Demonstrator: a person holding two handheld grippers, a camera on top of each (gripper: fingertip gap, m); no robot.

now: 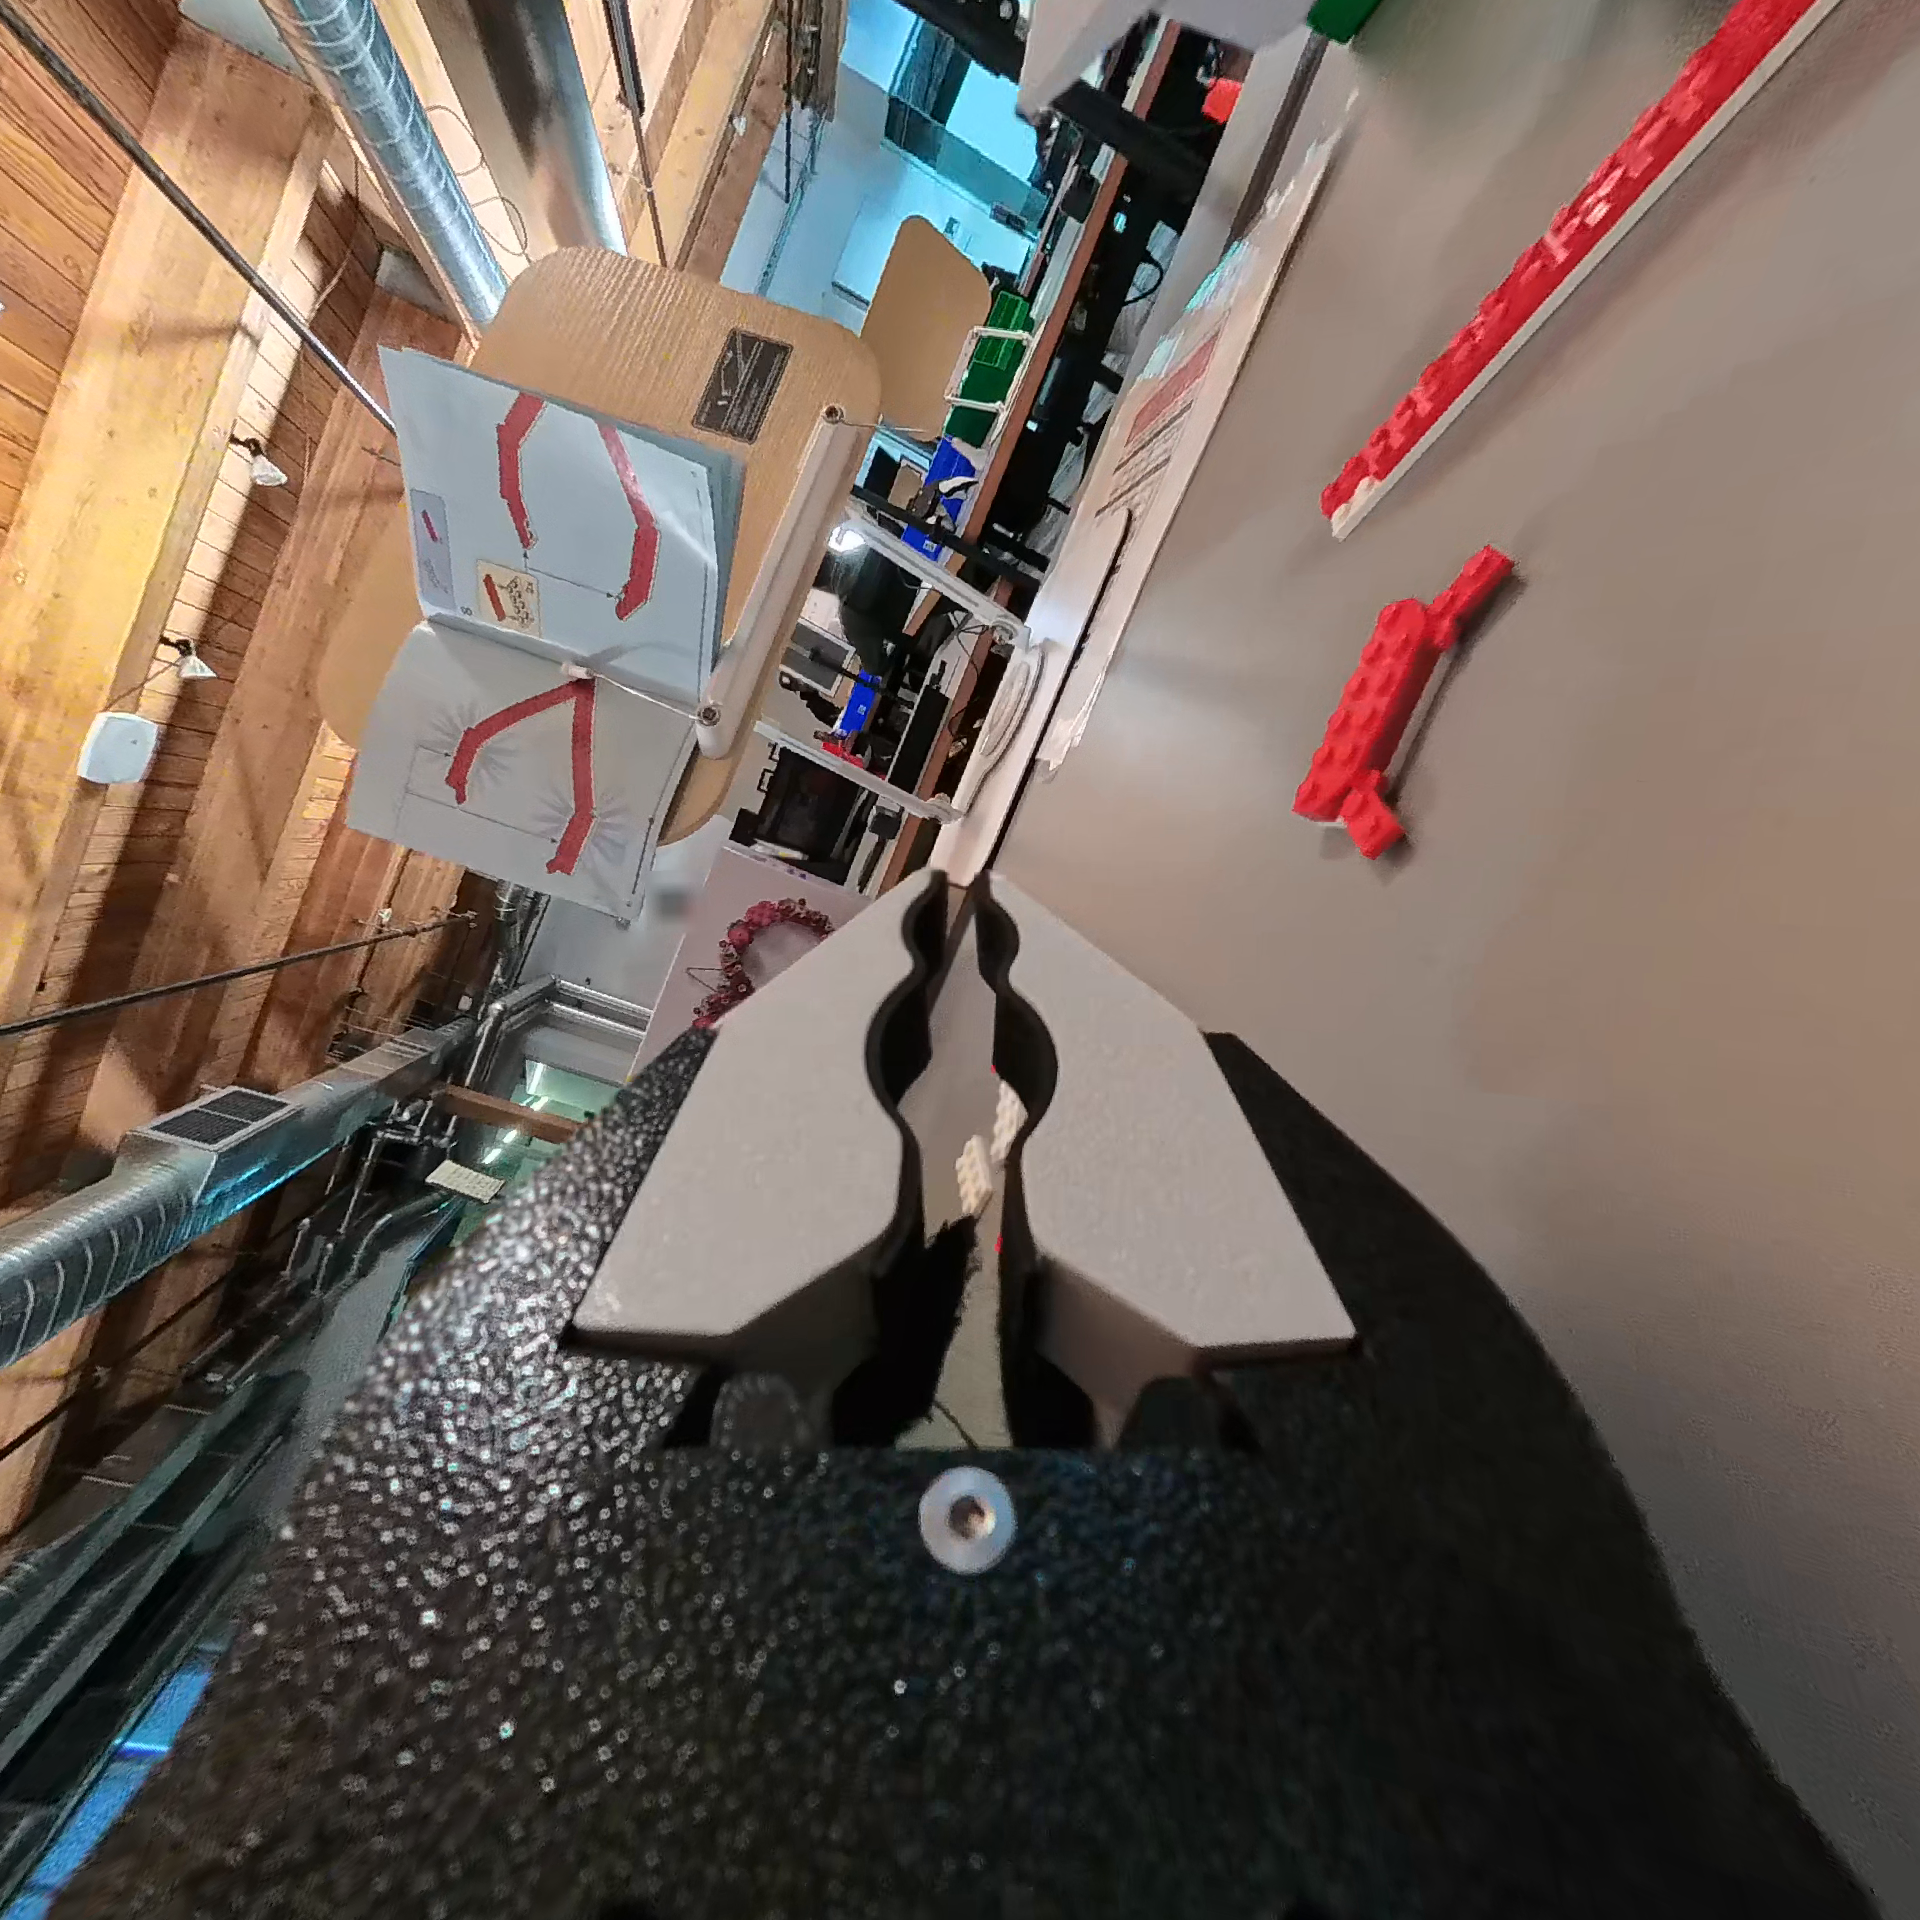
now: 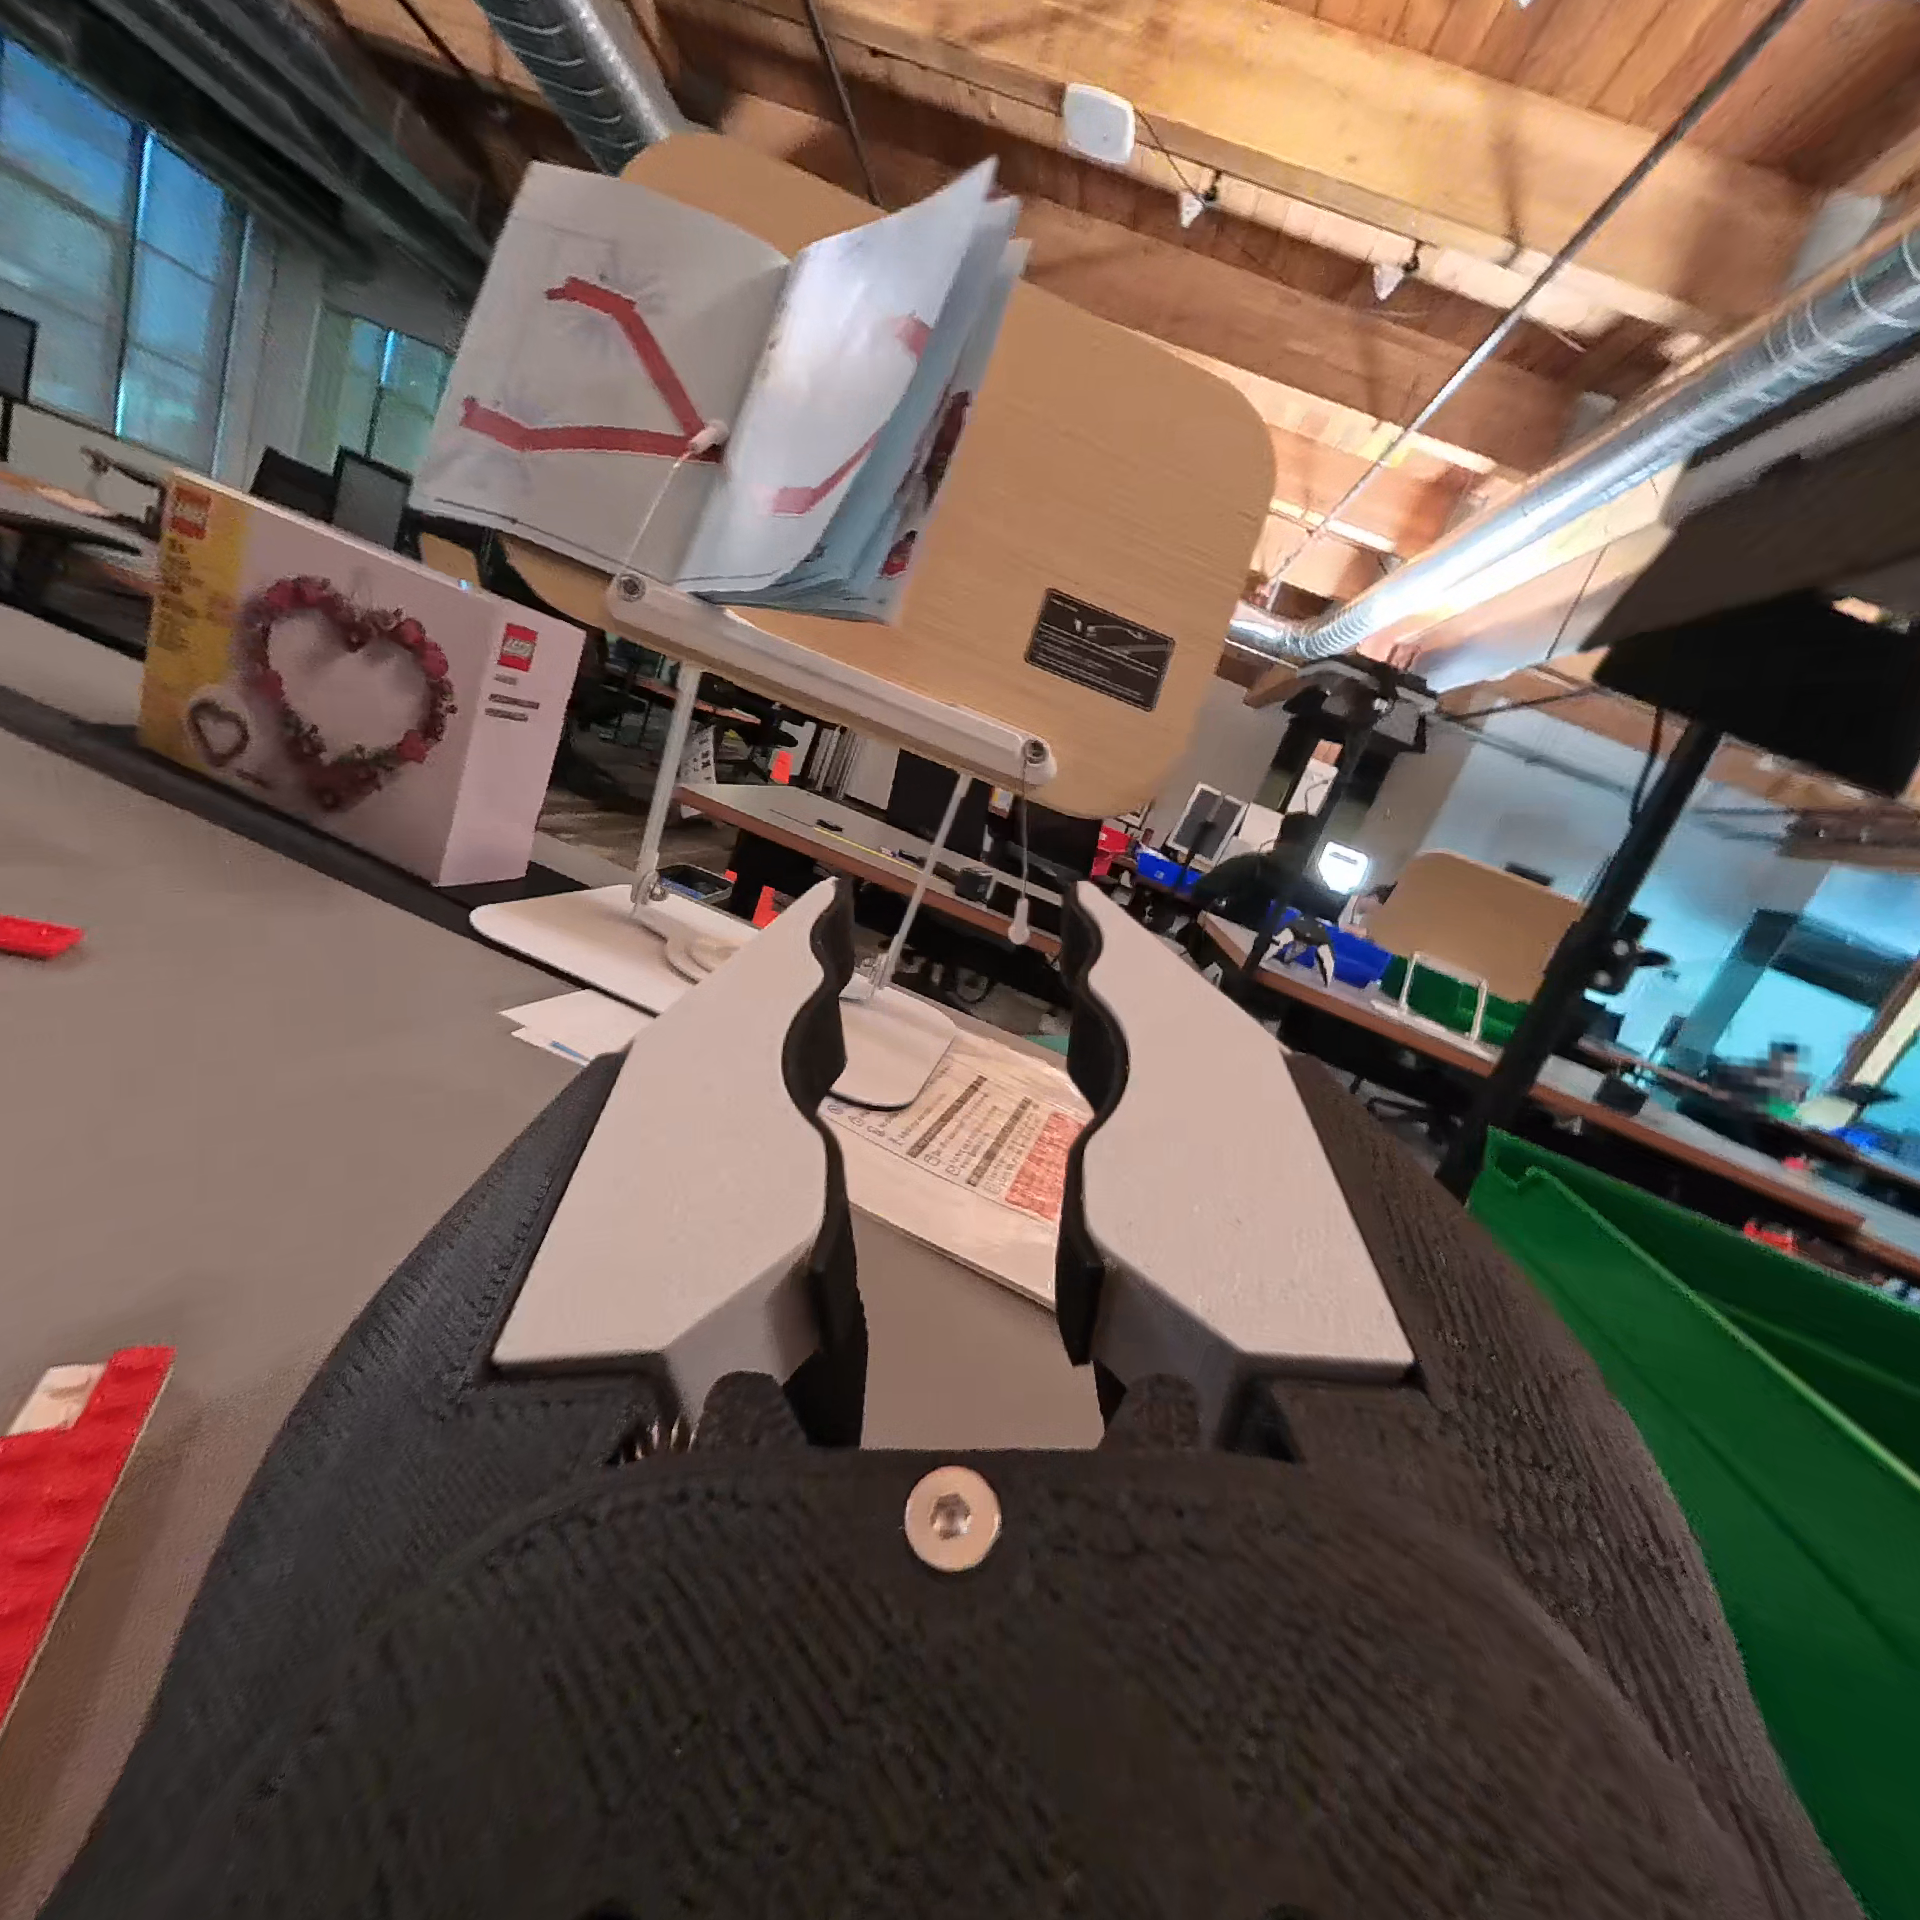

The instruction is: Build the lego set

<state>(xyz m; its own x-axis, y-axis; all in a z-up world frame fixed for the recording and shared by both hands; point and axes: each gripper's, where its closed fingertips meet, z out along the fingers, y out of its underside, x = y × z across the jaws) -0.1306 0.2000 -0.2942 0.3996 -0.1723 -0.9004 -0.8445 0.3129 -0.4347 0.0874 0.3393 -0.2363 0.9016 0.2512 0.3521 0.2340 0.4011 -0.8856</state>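
What worried me most was the instruction booklet (image 2: 727, 416) on its stand (image 2: 831, 686): its right-hand pages were standing up loose and fanned, blurred as though mid-flutter, and if they fell the wrong way the step on show would be lost, with neither tool well placed to pin them down. The second risk, to my eye, lay in the left gripper (image 1: 961, 894), which was rolled hard onto its side so that the grey table (image 1: 1558, 1143) ran up the right of its view; its jaws were pinched nearly together, tips all but touching, and I could see nothing held at those tips. Small white bricks (image 1: 987, 1153) showed through the slit further back, but whether they were held or simply lay on the table beyond, I could not tell; if held so far back, a slight easing might drop them. The right gripper (image 2: 951, 914) pointed at the stand with its jaws moderately apart and empty, touching nothing. The build itself lay on the table: a short red assembly (image 1: 1382, 707) and, near it, a long red strip (image 1: 1579, 260) on a pale backing, both well away from the left gripper. The set's box (image 2: 343, 707) stood behind, beside the stand.
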